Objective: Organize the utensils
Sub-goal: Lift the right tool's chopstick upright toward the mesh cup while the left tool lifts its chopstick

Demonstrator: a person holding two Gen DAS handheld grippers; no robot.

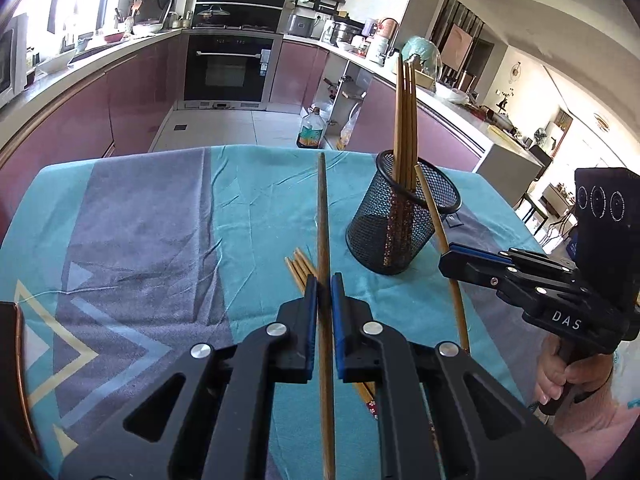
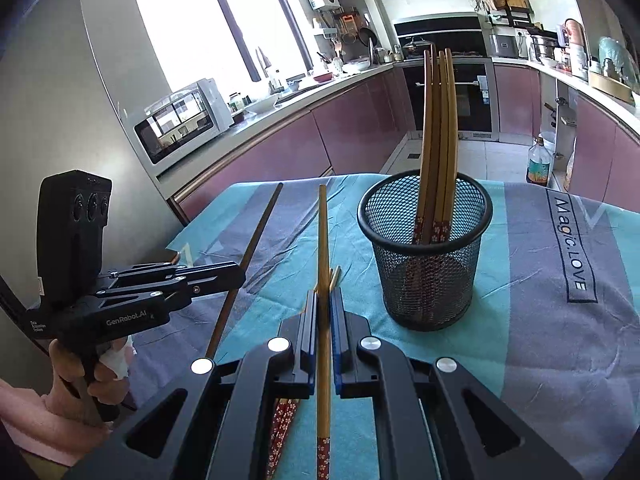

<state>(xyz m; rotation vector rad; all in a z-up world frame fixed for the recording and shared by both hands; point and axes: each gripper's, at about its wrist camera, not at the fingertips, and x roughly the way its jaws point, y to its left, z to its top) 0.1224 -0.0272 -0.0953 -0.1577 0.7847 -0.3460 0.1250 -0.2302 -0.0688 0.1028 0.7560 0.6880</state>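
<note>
A black mesh holder point(image 1: 402, 216) stands on the table with several light wooden chopsticks point(image 1: 405, 120) upright in it; it also shows in the right wrist view point(image 2: 426, 256). My left gripper point(image 1: 324, 282) is shut on a dark brown chopstick point(image 1: 323, 216), held above the cloth left of the holder. My right gripper point(image 2: 324, 300) is shut on a light chopstick point(image 2: 323, 240) with a red flowered end, left of the holder. In the left wrist view the right gripper point(image 1: 450, 258) holds this chopstick point(image 1: 436, 220) beside the holder. Several loose chopsticks point(image 1: 298, 270) lie on the cloth below.
A teal and grey cloth point(image 1: 140, 220) covers the table point(image 2: 540, 320). A dark object with a copper edge point(image 1: 16, 344) lies at the table's left. Kitchen counters, an oven point(image 1: 228, 68) and a bottle on the floor point(image 1: 310, 128) stand beyond the far edge.
</note>
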